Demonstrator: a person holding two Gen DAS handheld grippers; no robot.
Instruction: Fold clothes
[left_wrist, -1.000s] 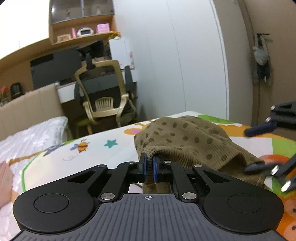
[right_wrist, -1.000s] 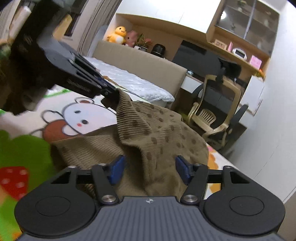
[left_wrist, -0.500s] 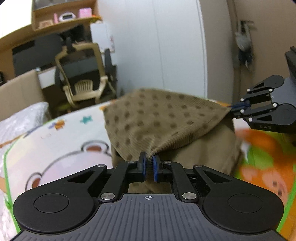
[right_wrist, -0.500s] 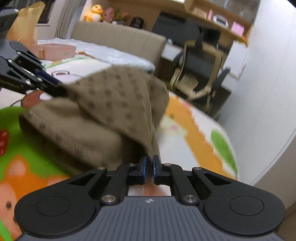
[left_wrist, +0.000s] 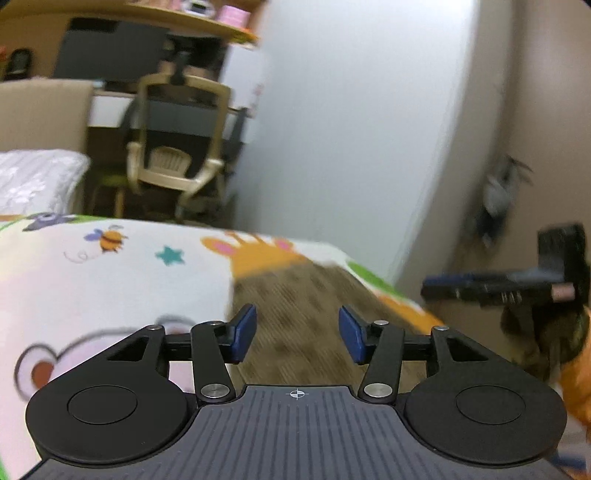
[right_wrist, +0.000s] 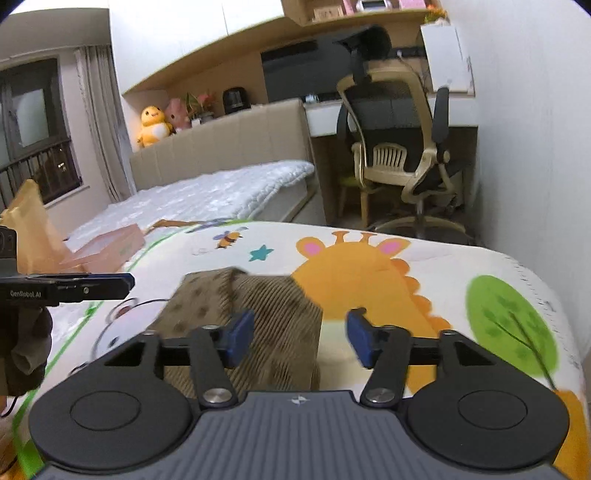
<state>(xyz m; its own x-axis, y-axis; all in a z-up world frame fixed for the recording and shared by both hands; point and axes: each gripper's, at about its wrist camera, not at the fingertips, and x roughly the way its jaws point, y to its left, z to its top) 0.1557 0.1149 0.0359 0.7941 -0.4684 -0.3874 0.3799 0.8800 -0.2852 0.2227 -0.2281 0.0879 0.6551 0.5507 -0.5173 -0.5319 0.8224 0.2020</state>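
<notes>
Garment: a brown corduroy garment (right_wrist: 266, 314) with darker dots lies folded on a cartoon-printed mat (right_wrist: 480, 280), its left part doubled over the rest. In the left wrist view the garment (left_wrist: 306, 317) is blurred by motion.
Left claw: the left claw (left_wrist: 297, 332) has its blue-padded fingers spread wide with nothing between them; it hovers over the near end of the garment. From the right wrist view the left claw (right_wrist: 127, 282) shows edge-on at the left border, level, above the mat and to the left of the garment.
Right claw: the right claw (right_wrist: 300, 338) is also wide apart and holds nothing; its left finger is over the garment's right edge, its right finger over the giraffe print. From the left wrist view the right claw (left_wrist: 428, 284) reaches in from the right, apart from the garment.
Mat: white with a giraffe, bee, star, bear and green tree.
Room: a bed (right_wrist: 221, 192) with a pale quilt lies beyond the mat; an office chair (right_wrist: 402, 147) stands beside it; a pink box (right_wrist: 107, 251) sits at the mat's left edge.
</notes>
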